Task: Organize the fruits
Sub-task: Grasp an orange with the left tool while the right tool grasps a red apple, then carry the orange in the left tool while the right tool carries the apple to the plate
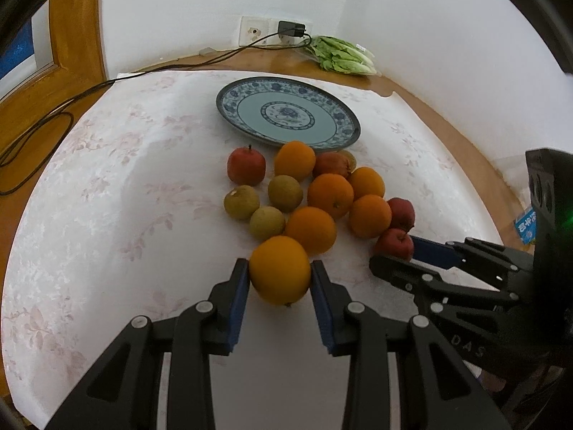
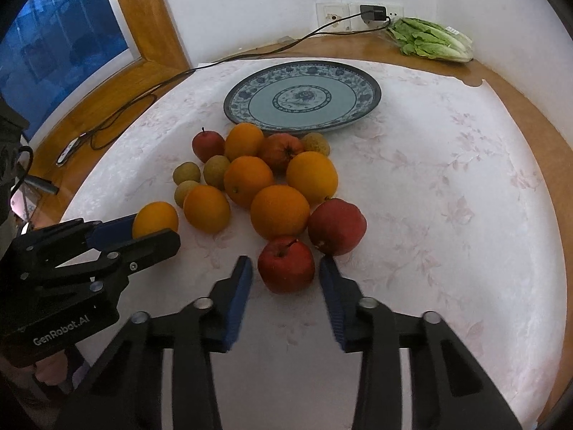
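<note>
A pile of oranges, red apples and small brown-green fruits lies on the white cloth in front of a blue patterned plate (image 1: 286,114), which holds nothing. My left gripper (image 1: 280,276) is shut on the nearest orange (image 1: 280,268), its pads touching both sides; the orange also shows in the right wrist view (image 2: 154,219). My right gripper (image 2: 286,268) is open with its fingers either side of the nearest red apple (image 2: 286,263), a gap showing on the left; that apple also shows in the left wrist view (image 1: 394,244). A second red apple (image 2: 336,225) lies just behind it.
A head of lettuce (image 2: 433,39) lies at the back right by the wall. A black cable (image 2: 150,89) runs from the wall socket (image 2: 372,12) across the wooden table at the left. The plate (image 2: 304,96) sits behind the pile. A window frame is at the left.
</note>
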`<state>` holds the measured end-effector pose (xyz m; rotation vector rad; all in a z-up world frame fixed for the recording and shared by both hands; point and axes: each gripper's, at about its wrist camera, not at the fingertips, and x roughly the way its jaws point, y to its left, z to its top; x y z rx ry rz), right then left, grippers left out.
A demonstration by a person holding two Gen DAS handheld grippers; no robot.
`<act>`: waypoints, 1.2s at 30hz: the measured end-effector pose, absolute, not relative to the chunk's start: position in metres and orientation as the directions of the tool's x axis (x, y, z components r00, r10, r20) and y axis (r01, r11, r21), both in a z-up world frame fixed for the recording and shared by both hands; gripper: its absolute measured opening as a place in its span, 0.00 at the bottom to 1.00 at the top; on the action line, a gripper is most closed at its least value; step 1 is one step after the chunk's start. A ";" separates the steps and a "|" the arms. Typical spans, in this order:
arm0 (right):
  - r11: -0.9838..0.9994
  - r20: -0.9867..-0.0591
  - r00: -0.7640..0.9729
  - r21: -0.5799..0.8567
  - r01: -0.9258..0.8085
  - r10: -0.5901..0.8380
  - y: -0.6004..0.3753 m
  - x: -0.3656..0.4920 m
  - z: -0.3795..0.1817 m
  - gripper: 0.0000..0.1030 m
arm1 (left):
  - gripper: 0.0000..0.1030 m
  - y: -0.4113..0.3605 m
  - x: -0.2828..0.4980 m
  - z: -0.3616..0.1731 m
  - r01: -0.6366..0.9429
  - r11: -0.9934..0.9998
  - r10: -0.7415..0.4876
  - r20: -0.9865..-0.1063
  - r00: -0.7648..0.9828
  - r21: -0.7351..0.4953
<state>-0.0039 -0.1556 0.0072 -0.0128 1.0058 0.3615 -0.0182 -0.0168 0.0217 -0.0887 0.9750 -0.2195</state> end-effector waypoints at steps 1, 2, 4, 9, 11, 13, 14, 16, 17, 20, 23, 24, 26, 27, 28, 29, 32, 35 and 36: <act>0.941 -0.827 0.482 0.154 -0.303 0.291 -0.156 -0.004 0.007 0.31 | 0.35 -0.017 -0.018 0.022 0.145 0.974 -0.225 -0.810 0.541 -0.173; 0.940 -0.826 0.481 0.157 -0.304 0.293 -0.156 -0.004 0.007 0.31 | 0.35 -0.017 -0.019 0.022 0.146 0.974 -0.226 -0.811 0.540 -0.174; 0.939 -0.825 0.481 0.158 -0.306 0.295 -0.157 -0.004 0.007 0.31 | 0.35 -0.018 -0.019 0.021 0.148 0.973 -0.228 -0.811 0.538 -0.175; 0.932 -0.819 0.480 0.171 -0.319 0.315 -0.158 -0.008 0.011 0.31 | 0.35 -0.018 -0.019 0.024 0.149 0.973 -0.229 -0.809 0.541 -0.176; 0.930 -0.815 0.484 0.173 -0.323 0.320 -0.158 -0.010 0.013 0.31 | 0.35 -0.018 -0.019 0.026 0.150 0.973 -0.229 -0.808 0.543 -0.175; 0.928 -0.810 0.488 0.176 -0.328 0.326 -0.158 -0.012 0.017 0.31 | 0.35 -0.018 -0.018 0.028 0.155 0.971 -0.238 -0.806 0.541 -0.182; 0.926 -0.807 0.490 0.177 -0.332 0.330 -0.158 -0.013 0.020 0.31 | 0.35 -0.019 -0.018 0.030 0.157 0.969 -0.244 -0.806 0.539 -0.188; 0.924 -0.802 0.494 0.178 -0.339 0.335 -0.159 -0.014 0.024 0.31 | 0.35 -0.019 -0.016 0.033 0.160 0.969 -0.247 -0.805 0.540 -0.190; 0.922 -0.801 0.494 0.177 -0.343 0.338 -0.159 -0.014 0.026 0.31 | 0.35 -0.020 -0.016 0.036 0.163 0.969 -0.246 -0.803 0.544 -0.187; 0.916 -0.799 0.491 0.178 -0.358 0.348 -0.159 -0.014 0.033 0.31 | 0.35 -0.021 -0.012 0.042 0.167 0.969 -0.243 -0.798 0.551 -0.180; 0.910 -0.795 0.487 0.189 -0.368 0.362 -0.161 -0.011 0.040 0.31 | 0.35 -0.021 -0.008 0.051 0.172 0.966 -0.257 -0.793 0.552 -0.193; 0.909 -0.793 0.487 0.193 -0.369 0.366 -0.162 -0.010 0.043 0.31 | 0.35 -0.021 -0.007 0.053 0.173 0.965 -0.259 -0.791 0.554 -0.195; 0.907 -0.789 0.487 0.202 -0.371 0.375 -0.164 -0.007 0.049 0.31 | 0.35 -0.021 -0.004 0.059 0.175 0.966 -0.257 -0.786 0.563 -0.190; 0.905 -0.786 0.488 0.206 -0.372 0.379 -0.165 -0.006 0.052 0.31 | 0.35 -0.022 -0.002 0.062 0.176 0.967 -0.253 -0.782 0.570 -0.184; 0.904 -0.784 0.489 0.208 -0.373 0.382 -0.166 -0.004 0.054 0.31 | 0.35 -0.022 -0.001 0.065 0.175 0.968 -0.248 -0.780 0.574 -0.179; 0.903 -0.783 0.489 0.210 -0.374 0.385 -0.166 -0.002 0.056 0.31 | 0.35 -0.022 0.001 0.068 0.175 0.968 -0.247 -0.778 0.577 -0.178; 0.901 -0.780 0.490 0.213 -0.377 0.390 -0.168 0.002 0.062 0.31 | 0.35 -0.022 0.008 0.075 0.174 0.968 -0.250 -0.774 0.582 -0.182; 0.901 -0.777 0.495 0.211 -0.379 0.390 -0.169 0.006 0.068 0.31 | 0.35 -0.022 0.015 0.081 0.174 0.968 -0.247 -0.771 0.587 -0.178; 0.901 -0.776 0.497 0.209 -0.379 0.389 -0.170 0.008 0.070 0.31 | 0.35 -0.023 0.018 0.084 0.176 0.968 -0.248 -0.768 0.591 -0.177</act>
